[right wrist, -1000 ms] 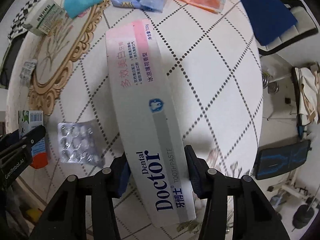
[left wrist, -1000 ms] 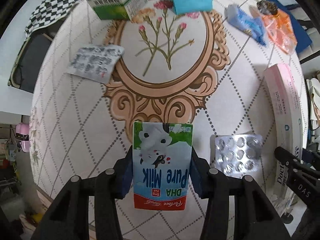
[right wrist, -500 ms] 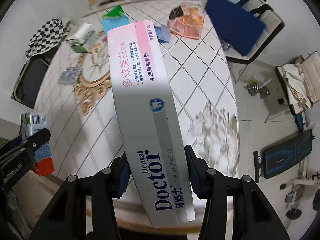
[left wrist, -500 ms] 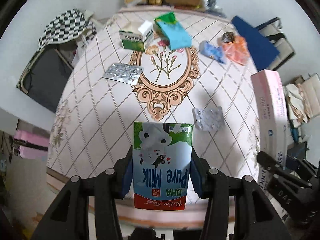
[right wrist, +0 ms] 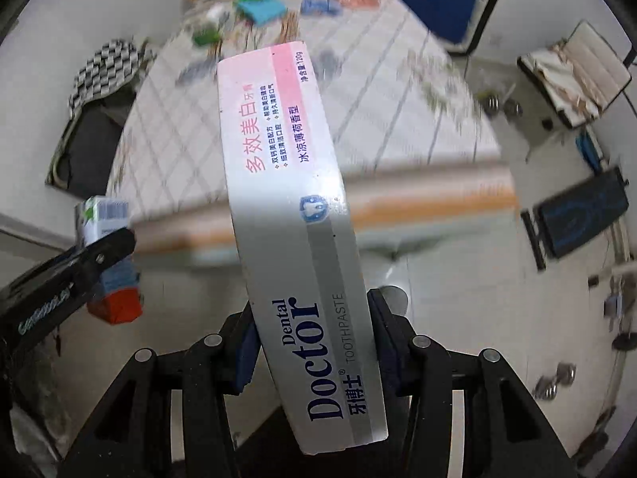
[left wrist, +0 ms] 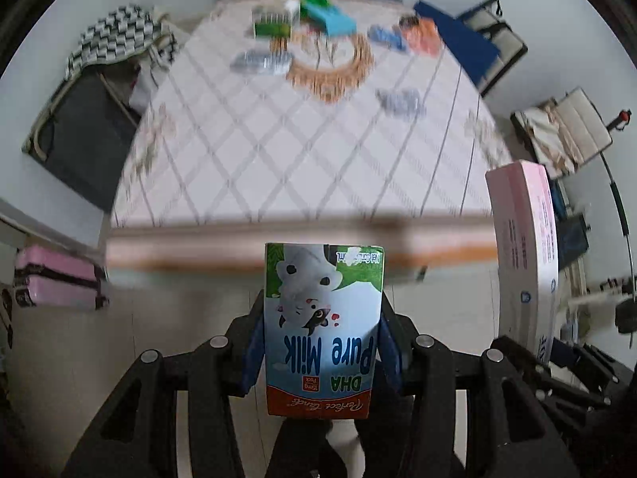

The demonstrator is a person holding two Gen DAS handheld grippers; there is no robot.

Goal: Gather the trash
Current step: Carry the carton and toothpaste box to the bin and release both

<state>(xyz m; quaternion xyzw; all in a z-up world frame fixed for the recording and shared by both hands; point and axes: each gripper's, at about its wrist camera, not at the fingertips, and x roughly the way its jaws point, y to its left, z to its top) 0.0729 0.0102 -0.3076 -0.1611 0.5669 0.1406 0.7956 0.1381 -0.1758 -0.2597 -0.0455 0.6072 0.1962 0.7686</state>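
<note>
The left gripper point(left wrist: 321, 342) pinches the milk carton point(left wrist: 323, 326), the right gripper point(right wrist: 310, 352) pinches the toothpaste box point(right wrist: 294, 215); several wrappers point(left wrist: 330, 20) remain on the far table point(left wrist: 302, 167).

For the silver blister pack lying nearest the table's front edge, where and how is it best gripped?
The blister pack lies flat on the table, so there is nothing tall to straddle. Probably best is to come from above, tilted low, and pinch one free outer edge across its thin thickness. Both grippers are full now: left gripper holds the milk carton, right gripper the toothpaste box.
</note>
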